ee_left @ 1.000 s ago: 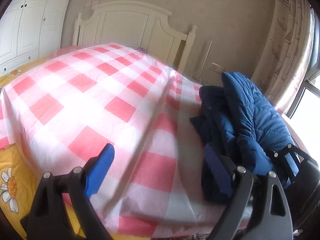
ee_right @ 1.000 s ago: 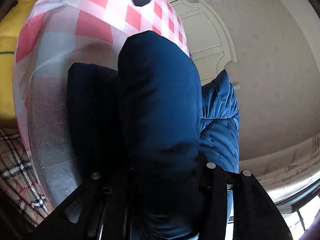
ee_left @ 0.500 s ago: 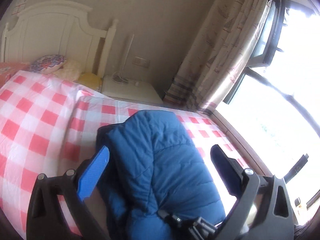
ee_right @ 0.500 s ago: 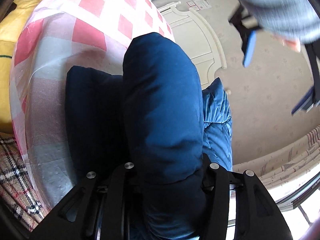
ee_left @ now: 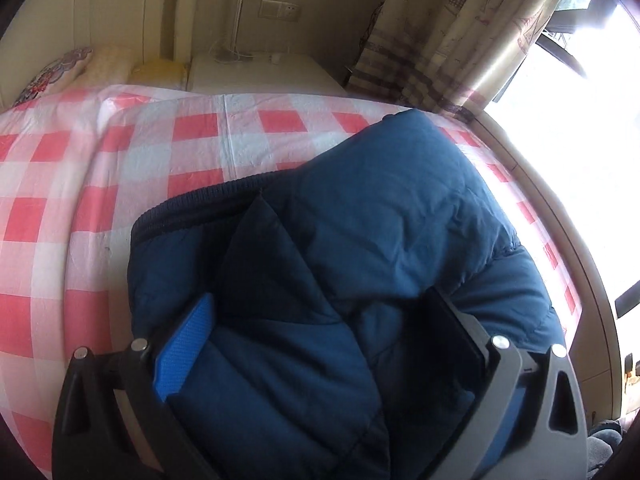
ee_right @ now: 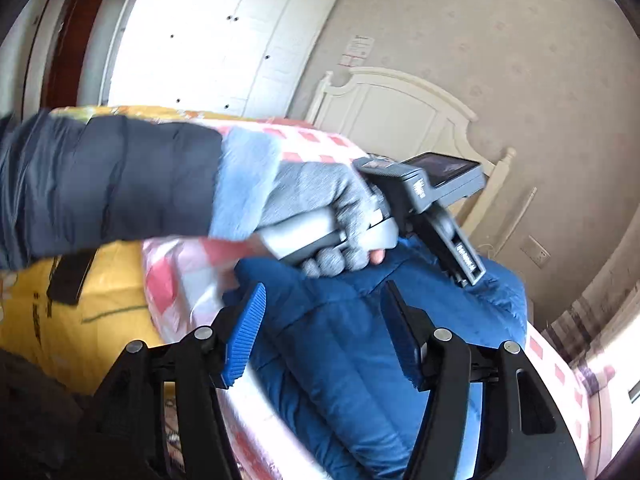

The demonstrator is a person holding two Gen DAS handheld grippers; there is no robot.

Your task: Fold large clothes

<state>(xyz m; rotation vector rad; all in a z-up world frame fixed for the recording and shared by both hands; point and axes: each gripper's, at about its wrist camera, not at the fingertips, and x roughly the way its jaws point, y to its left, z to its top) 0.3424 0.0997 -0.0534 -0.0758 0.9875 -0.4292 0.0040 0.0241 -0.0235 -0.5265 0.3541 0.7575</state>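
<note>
A dark blue padded jacket (ee_left: 400,220) lies bunched in a thick fold on the pink and white checked bed sheet (ee_left: 160,160), near the window-side edge. My left gripper (ee_left: 320,340) is open and low over it, a bulge of quilted cloth filling the wide gap between its fingers. In the right wrist view the jacket (ee_right: 360,360) lies just beyond my right gripper (ee_right: 324,332), which is open with nothing held. A hand in a grey glove (ee_right: 320,216) holds the left gripper down on the jacket's top.
A white headboard (ee_right: 400,120) and wardrobe (ee_right: 220,40) stand behind the bed. A nightstand (ee_left: 260,72), pillows (ee_left: 60,72), a curtain (ee_left: 460,28) and a bright window lie beyond the jacket. A yellow cover (ee_right: 80,340) carries a dark flat object (ee_right: 70,280).
My right gripper has opened, let go of the jacket and pulled back. My left gripper has swung toward the window and come down over the jacket.
</note>
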